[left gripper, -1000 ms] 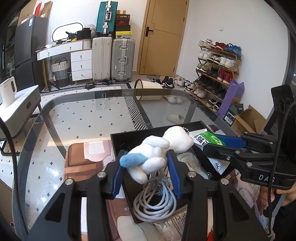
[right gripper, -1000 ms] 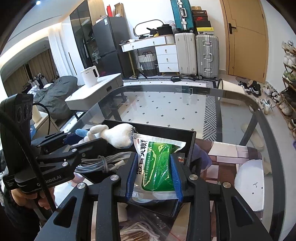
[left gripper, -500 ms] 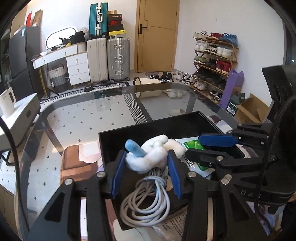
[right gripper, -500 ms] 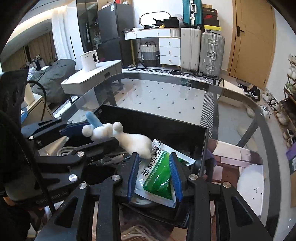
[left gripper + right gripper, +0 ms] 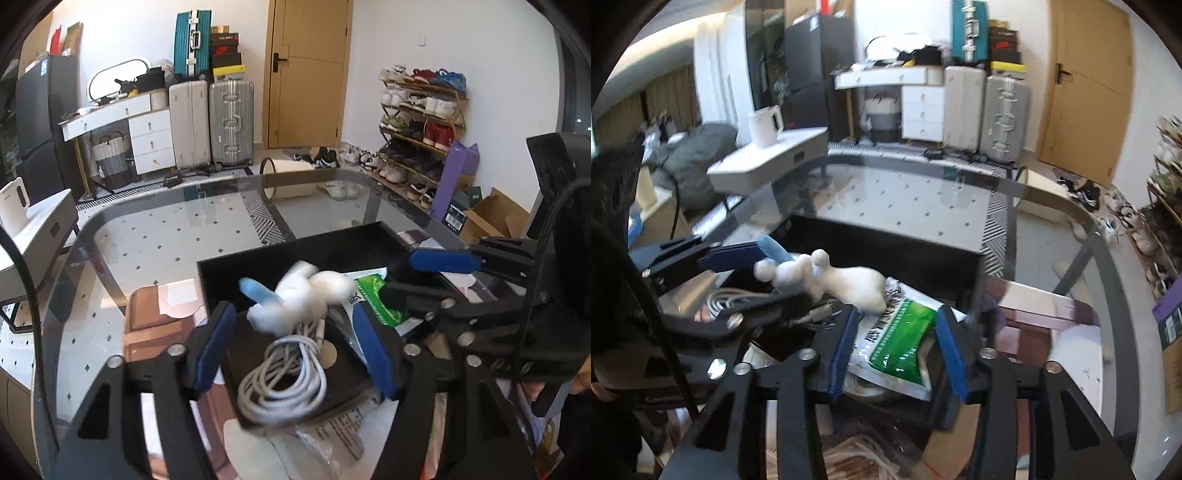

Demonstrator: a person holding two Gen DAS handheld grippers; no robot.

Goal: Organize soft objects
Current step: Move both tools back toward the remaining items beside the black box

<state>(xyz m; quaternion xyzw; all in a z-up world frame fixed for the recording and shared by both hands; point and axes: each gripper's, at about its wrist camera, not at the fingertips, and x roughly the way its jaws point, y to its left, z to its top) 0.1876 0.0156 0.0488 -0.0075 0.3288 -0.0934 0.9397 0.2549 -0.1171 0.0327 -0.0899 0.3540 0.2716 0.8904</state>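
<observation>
- Black tray [image 5: 288, 254] sits at the near edge of the glass worktop [image 5: 155, 236]; the far half of the glass is bare.
- Left tool [image 5: 295, 347]: jaws opening, clear of the white plush toy [image 5: 306, 295], which lies in the tray on a cable coil [image 5: 284, 373].
- Right tool [image 5: 894, 350]: jaws opening, pads off the green packet [image 5: 905, 332] between them.
- Toy blurred; the packet's near end is hidden.

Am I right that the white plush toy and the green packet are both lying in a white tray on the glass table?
Not quite: the tray is black, not white, as the left wrist view shows. The white plush toy and the green packet do both lie in it on the glass table.
</observation>
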